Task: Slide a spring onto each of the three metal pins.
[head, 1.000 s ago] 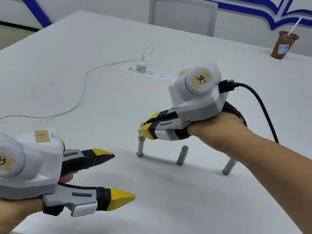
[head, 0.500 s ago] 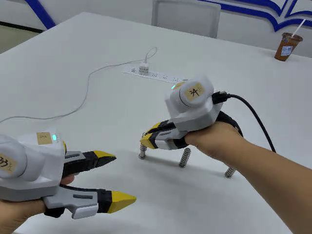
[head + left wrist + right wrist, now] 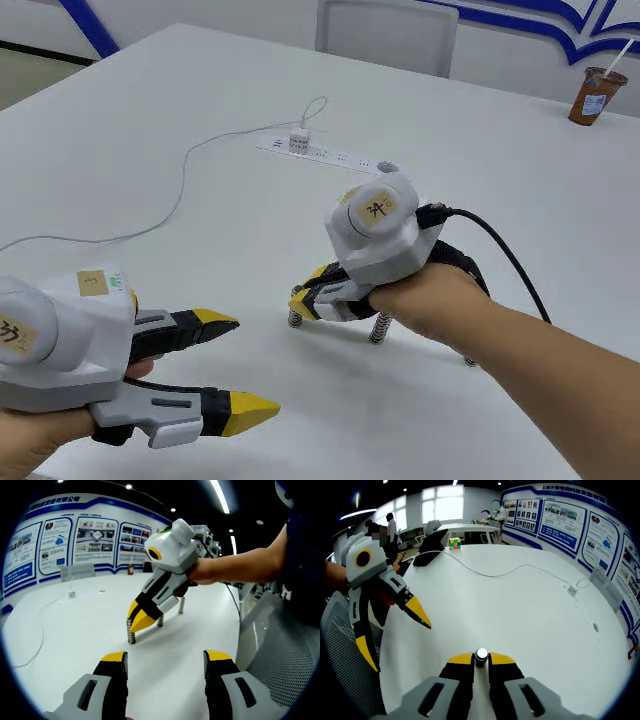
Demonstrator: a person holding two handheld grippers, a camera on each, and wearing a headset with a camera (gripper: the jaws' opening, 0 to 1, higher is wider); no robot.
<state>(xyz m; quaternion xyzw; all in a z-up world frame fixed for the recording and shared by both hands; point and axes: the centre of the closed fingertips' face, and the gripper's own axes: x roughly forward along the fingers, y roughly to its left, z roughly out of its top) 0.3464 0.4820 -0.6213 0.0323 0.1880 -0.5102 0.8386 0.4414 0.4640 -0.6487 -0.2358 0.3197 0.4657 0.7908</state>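
Right gripper view: the right hand-held gripper [image 3: 481,659] is clenched on the round top of a pin [image 3: 481,654]. The left gripper view adds the spring [image 3: 131,634] seated on that pin, upright on the surface [image 3: 75,630]. The left hand-held gripper [image 3: 255,362] hangs released, well apart. A second spring [image 3: 379,327] stands nearby. The right hand [image 3: 430,300] blocks what is probably a third. A power strip [image 3: 320,154] lies beyond.

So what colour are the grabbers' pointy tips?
Yellow, with black behind. Clearest in the head view, on the tips of the left gripper.
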